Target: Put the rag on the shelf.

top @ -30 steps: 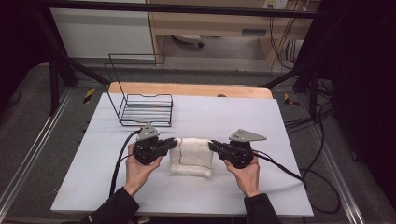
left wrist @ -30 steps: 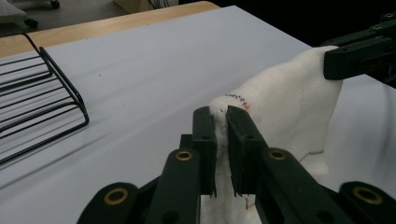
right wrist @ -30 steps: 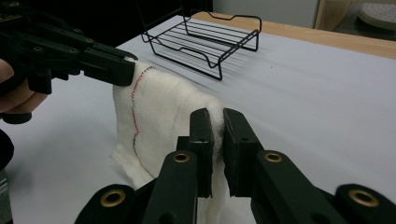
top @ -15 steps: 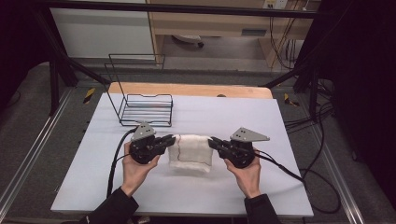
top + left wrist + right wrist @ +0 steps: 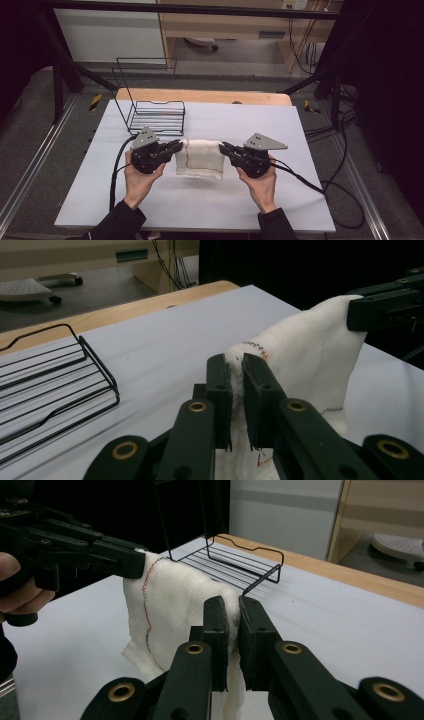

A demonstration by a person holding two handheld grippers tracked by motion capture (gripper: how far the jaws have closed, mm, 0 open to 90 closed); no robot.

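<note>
- The left gripper (image 5: 176, 148) is clamped on the left top corner of the white cloth (image 5: 200, 159); in the left gripper view its jaws pinch a thin fold of the fabric (image 5: 300, 355).
- The right gripper (image 5: 225, 148) is clamped on the opposite top corner, a fold pinched between its jaws in the right gripper view (image 5: 175, 600).
- Between the two grippers the cloth hangs stretched, its lower edge drooping to the white table (image 5: 280, 125) below them.
- A red and dark stitched line runs down the cloth near the left gripper.
- Beyond the left gripper, farther up the table, stands a black wire rack (image 5: 155, 116), well apart from the cloth.
</note>
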